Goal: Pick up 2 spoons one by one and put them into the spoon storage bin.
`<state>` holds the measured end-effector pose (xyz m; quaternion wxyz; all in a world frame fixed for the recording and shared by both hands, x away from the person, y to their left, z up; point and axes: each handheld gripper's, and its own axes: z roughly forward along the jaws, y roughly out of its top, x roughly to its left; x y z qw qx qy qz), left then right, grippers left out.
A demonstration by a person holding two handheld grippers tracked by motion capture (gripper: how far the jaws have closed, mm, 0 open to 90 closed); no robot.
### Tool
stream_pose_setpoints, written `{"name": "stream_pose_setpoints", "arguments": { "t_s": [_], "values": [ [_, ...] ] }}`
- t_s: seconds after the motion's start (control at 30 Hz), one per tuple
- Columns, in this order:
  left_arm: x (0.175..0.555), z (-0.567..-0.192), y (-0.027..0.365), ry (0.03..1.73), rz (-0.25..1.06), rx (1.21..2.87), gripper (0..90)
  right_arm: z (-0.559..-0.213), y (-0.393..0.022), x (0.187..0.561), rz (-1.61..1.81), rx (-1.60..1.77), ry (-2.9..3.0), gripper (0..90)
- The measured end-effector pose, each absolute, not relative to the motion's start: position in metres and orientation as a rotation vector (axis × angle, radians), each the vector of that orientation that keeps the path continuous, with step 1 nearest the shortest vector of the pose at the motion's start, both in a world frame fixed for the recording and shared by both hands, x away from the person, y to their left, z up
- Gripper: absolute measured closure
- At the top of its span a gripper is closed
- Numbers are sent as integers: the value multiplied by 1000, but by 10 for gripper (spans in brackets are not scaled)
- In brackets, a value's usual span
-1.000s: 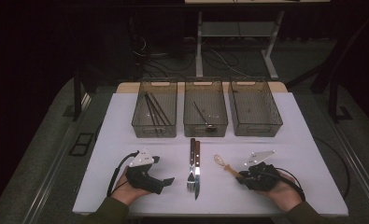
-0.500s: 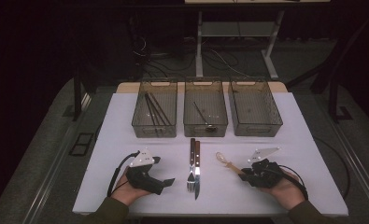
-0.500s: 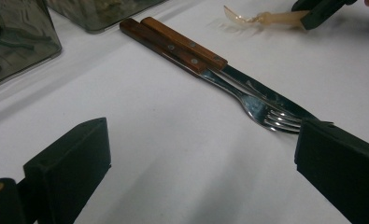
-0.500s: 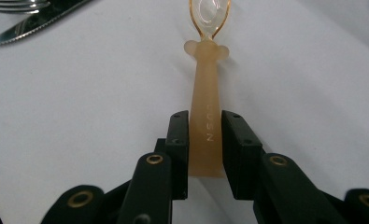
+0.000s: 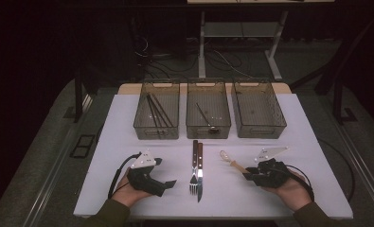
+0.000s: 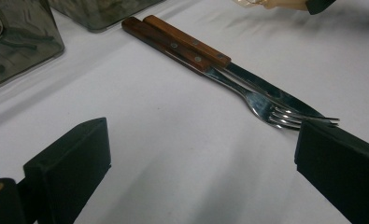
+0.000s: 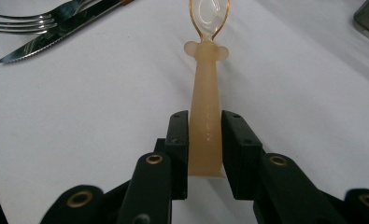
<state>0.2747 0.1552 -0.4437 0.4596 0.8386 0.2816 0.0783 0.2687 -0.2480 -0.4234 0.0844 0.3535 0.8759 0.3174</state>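
Note:
A small spoon (image 7: 205,107) with a pale tan handle and a clear bowl lies on the white table, seen in the high view as the spoon (image 5: 231,161). My right gripper (image 7: 204,140) is shut on its handle, both pads pressing its sides; in the high view the right gripper (image 5: 251,174) sits at the table's front right. A fork (image 5: 193,166) and a knife (image 5: 200,168), both wood-handled, lie side by side at front centre. My left gripper (image 5: 168,184) rests at front left, open, jaws wide apart with bare table between them and the fork (image 6: 266,109) just beyond.
Three smoky clear bins stand in a row at the back: the left bin (image 5: 141,124) holds dark sticks, the middle bin (image 5: 208,126) holds a dark utensil, the right bin (image 5: 259,128) looks bare. Table edges run close in front of both hands.
The right hand has shifted slightly to the right with the spoon. The left gripper, fork and knife have stayed put.

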Motion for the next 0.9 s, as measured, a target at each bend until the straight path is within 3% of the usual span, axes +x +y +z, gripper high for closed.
{"name": "stream_pose_setpoints", "arguments": {
  "t_s": [0.9],
  "values": [
    [275, -446, 153, 696, 203, 2074, 24, -407, -256, 287, 1070, 1083, 2555, 731]
  ]
}}
